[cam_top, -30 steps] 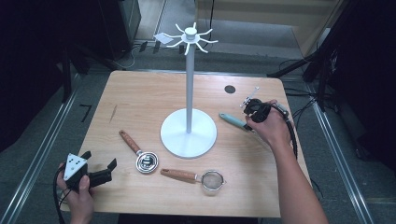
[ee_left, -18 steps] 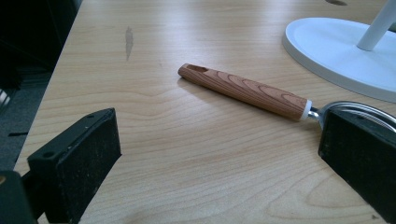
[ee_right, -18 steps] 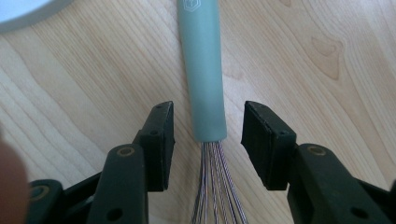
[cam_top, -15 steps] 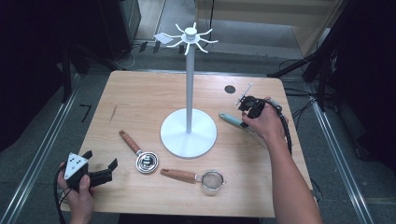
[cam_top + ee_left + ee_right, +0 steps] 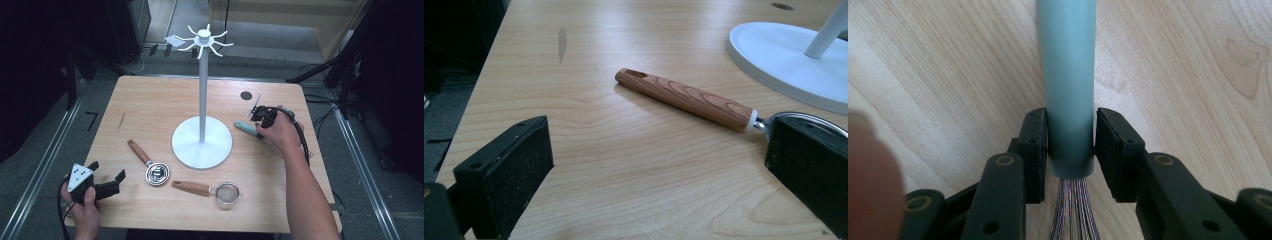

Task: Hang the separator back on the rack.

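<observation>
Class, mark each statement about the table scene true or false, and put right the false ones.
1. The right tool has its jaws around a teal whisk handle. True.
2. The left tool grips a wooden handle. False: its jaws stand open with nothing between them.
3. The white stand carries hanging utensils. False: its hooks are bare.
4. A small strainer lies on the table. True.

I see a white hook stand [image 5: 202,145] at centre frame on the desk [image 5: 150,105]. Lower left of it lies a wooden-handled measuring spoon [image 5: 149,163]. A small strainer [image 5: 210,190] lies below the stand.
</observation>
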A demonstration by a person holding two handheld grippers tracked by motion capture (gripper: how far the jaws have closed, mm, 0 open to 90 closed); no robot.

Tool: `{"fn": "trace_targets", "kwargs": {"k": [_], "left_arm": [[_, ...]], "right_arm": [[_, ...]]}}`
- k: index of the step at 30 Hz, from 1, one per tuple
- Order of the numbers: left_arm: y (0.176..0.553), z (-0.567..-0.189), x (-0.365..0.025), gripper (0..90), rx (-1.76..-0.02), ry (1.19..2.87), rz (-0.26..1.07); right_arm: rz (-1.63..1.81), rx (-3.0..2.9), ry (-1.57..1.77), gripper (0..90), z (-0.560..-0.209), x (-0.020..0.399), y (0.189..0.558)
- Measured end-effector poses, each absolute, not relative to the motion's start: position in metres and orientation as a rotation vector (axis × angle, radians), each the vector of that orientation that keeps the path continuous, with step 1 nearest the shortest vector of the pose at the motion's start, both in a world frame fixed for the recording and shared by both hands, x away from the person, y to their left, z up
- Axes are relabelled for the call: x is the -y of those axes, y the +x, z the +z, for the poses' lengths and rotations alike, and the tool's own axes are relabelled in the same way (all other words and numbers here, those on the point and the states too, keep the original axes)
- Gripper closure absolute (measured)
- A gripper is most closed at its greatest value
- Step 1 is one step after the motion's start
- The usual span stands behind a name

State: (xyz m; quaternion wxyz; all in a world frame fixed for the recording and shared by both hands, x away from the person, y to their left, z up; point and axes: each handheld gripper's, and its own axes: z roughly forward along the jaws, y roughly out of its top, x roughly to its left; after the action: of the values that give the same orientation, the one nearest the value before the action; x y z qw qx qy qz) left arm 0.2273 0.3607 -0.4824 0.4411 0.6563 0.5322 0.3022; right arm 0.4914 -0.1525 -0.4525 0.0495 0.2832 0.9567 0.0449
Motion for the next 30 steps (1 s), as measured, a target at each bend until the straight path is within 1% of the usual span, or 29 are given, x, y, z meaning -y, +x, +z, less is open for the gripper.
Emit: {"fn": "trace_targets", "kwargs": {"k": [7,9,12,14,25,30], "left_arm": [[0.227,-0.482,-0.363,0.0,-1.33,1.616,0.742],[0.227,-0.482,-0.363,0.0,-1.33,1.618,0.737],[0.228,-0.482,-0.363,0.0,-1.33,1.616,0.733],[0.228,-0.482,-0.363,0.0,-1.325,1.61,0.73],[0.229,-0.483,-0.365,0.0,-1.334,1.601,0.708],[0.232,-0.483,-0.365,0.0,-1.347,1.599,0.702]], "right_arm": [[0.138,-2.952,0.866,68.8,-0.461,0.15,0.5],[0.185,-2.961,0.92,69.2,-0.462,0.151,0.503],[0.073,-2.999,0.884,68.9,-0.461,0.145,0.505],[0.017,-3.008,0.882,68.5,-0.462,0.141,0.505],[0.02,-2.998,0.934,68.6,-0.461,0.141,0.505],[0.039,-2.979,0.967,71.1,-0.461,0.14,0.502]]}}
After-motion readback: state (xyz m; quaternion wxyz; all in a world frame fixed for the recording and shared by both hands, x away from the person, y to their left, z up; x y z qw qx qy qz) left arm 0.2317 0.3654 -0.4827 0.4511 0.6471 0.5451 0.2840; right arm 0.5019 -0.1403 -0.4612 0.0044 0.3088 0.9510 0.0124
